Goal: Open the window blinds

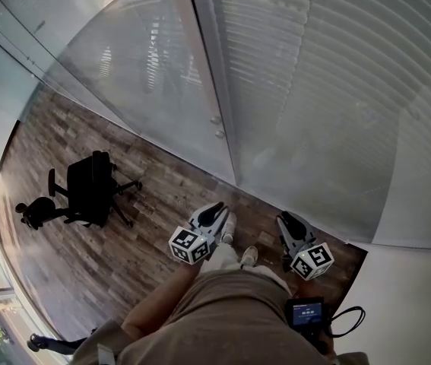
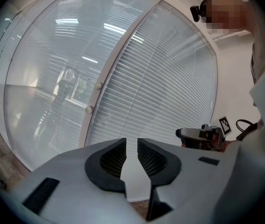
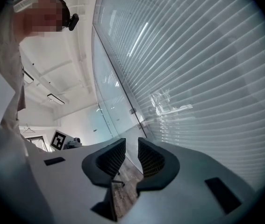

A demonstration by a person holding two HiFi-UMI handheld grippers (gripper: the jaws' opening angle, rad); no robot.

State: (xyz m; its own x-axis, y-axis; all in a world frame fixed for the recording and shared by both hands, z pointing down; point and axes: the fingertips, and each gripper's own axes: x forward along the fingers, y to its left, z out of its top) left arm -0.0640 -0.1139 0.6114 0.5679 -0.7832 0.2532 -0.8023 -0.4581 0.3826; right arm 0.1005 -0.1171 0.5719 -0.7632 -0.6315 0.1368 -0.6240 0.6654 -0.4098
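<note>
One white slatted horizontal blind (image 1: 337,90) covers the glazed panel right of the grey frame post (image 1: 211,82), slats shut, seemingly light and easily bent. The left gripper (image 2: 132,143) and right gripper (image 3: 132,141) hang before it, jaws slightly apart, empty. Two small round knobs (image 1: 215,120) on the post look the likeliest hold.

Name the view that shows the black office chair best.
Head view: the office chair stands whole on the wooden floor. The left gripper view misses it; the right gripper view shows at most a dark sliver.
</note>
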